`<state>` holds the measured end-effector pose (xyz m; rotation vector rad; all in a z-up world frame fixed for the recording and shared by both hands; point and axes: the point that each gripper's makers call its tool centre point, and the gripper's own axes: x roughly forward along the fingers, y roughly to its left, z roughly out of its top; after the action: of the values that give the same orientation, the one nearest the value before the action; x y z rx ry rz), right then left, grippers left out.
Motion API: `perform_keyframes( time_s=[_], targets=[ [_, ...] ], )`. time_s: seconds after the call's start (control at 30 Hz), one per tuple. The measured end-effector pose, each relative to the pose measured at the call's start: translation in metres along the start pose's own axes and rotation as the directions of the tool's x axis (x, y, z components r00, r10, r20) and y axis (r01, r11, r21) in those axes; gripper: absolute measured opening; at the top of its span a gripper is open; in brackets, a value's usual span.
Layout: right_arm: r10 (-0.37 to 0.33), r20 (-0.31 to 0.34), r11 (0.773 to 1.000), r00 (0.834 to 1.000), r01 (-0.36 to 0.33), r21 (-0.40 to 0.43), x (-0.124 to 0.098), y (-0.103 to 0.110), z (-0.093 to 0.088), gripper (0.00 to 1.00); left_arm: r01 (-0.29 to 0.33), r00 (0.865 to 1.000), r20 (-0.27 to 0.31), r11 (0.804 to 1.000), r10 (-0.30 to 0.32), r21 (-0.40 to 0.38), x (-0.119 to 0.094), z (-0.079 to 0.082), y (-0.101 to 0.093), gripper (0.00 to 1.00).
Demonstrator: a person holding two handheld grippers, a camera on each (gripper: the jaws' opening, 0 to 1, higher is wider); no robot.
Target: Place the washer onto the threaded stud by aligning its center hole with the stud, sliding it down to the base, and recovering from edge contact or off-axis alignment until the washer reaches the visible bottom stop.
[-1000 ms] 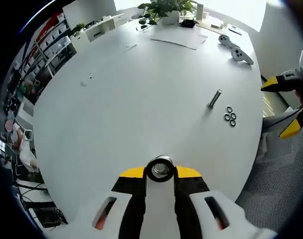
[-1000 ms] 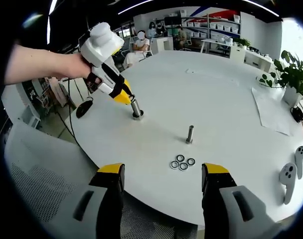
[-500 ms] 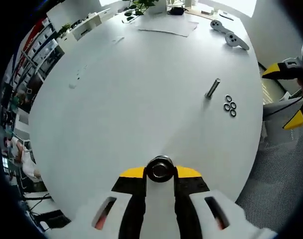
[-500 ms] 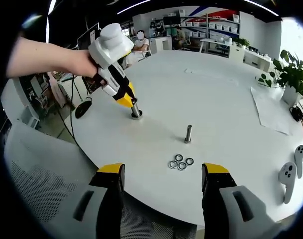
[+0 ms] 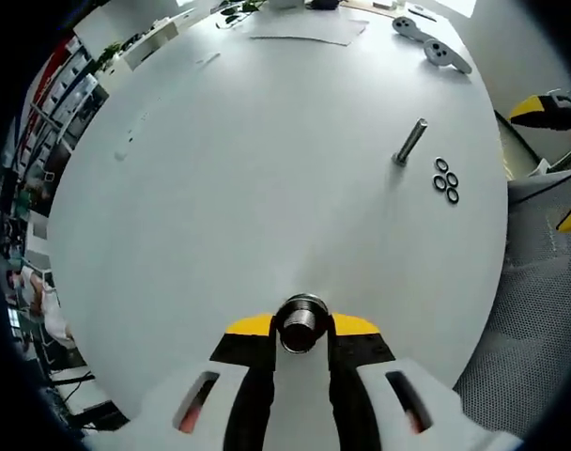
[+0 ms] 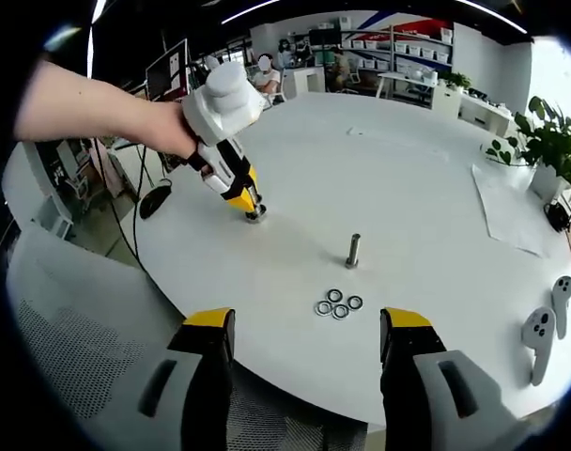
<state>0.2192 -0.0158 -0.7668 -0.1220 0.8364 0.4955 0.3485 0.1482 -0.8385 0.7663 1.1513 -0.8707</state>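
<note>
A slim threaded stud (image 6: 353, 251) stands upright on the round white table (image 6: 408, 178), with several washers (image 6: 334, 303) lying flat just in front of it. The left gripper view shows the same stud (image 5: 410, 142) and washers (image 5: 446, 179) at the upper right. My left gripper (image 5: 301, 324) is shut on a short metal cylinder (image 5: 300, 322). In the right gripper view a hand holds that left gripper (image 6: 243, 200) tip-down, and the cylinder (image 6: 254, 214) rests on the table. My right gripper (image 6: 309, 324) stands open near the table's edge, nothing between its jaws.
Two white hand controllers (image 6: 544, 329) lie at the table's right, beside a paper sheet (image 6: 511, 211) and a potted plant (image 6: 548, 141). A mesh chair (image 6: 79, 376) sits below the table edge. Shelves and seated people fill the far side of the room.
The hand with the left gripper has swung rightward and stands steeper over the cylinder, which stays at its spot on the table. The right gripper has hardly moved.
</note>
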Motion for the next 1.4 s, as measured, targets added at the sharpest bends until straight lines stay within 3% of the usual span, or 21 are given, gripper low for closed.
perform_keyframes(
  time_s=[0.2,0.53,0.67,0.7,0.9,1.07,1.17,1.27,1.33,1.4],
  targets=[
    [-0.004,-0.003,1.000,1.000,0.004,0.001,-0.001,-0.001,-0.001,0.65,-0.004,1.000,-0.014,1.000,0.004,-0.003,0.008,-0.004,-0.001,0.19],
    [-0.007,-0.020,1.000,1.000,0.007,-0.004,0.002,-0.002,-0.005,0.65,0.006,1.000,0.010,1.000,-0.006,-0.021,0.010,-0.003,-0.001,0.19],
    [-0.011,-0.012,1.000,1.000,0.011,0.011,0.001,-0.004,-0.004,0.65,-0.003,0.999,0.042,1.000,0.004,-0.022,0.007,-0.002,-0.001,0.19],
    [-0.010,-0.012,1.000,1.000,0.011,0.015,0.001,-0.004,-0.004,0.65,0.002,0.999,0.054,0.999,0.001,-0.052,0.007,-0.002,-0.001,0.20],
    [-0.007,-0.017,1.000,1.000,0.007,0.001,0.002,-0.002,-0.005,0.65,-0.026,0.995,0.097,0.997,0.033,-0.075,-0.011,-0.002,0.003,0.29],
    [0.001,-0.019,1.000,1.000,-0.001,0.019,0.003,-0.001,-0.007,0.65,-0.065,0.976,0.193,0.984,0.097,-0.165,-0.037,0.002,0.012,0.30],
    [0.001,-0.020,1.000,1.000,-0.001,0.011,0.003,-0.001,-0.006,0.65,-0.088,0.955,0.254,0.967,0.150,-0.239,-0.058,0.003,0.016,0.31],
    [-0.002,-0.023,1.000,1.000,0.002,-0.008,0.003,0.001,-0.007,0.65,-0.043,0.945,0.299,0.955,0.133,-0.292,-0.069,0.000,0.009,0.32],
    [0.003,-0.025,1.000,1.000,-0.003,-0.020,0.003,0.003,-0.007,0.65,-0.062,0.932,0.323,0.947,0.168,-0.315,-0.081,-0.005,0.007,0.32],
    [0.003,-0.023,0.999,1.000,-0.003,-0.032,0.003,0.004,-0.006,0.65,-0.082,0.906,0.360,0.929,0.221,-0.361,-0.095,-0.009,0.007,0.31]
  ],
)
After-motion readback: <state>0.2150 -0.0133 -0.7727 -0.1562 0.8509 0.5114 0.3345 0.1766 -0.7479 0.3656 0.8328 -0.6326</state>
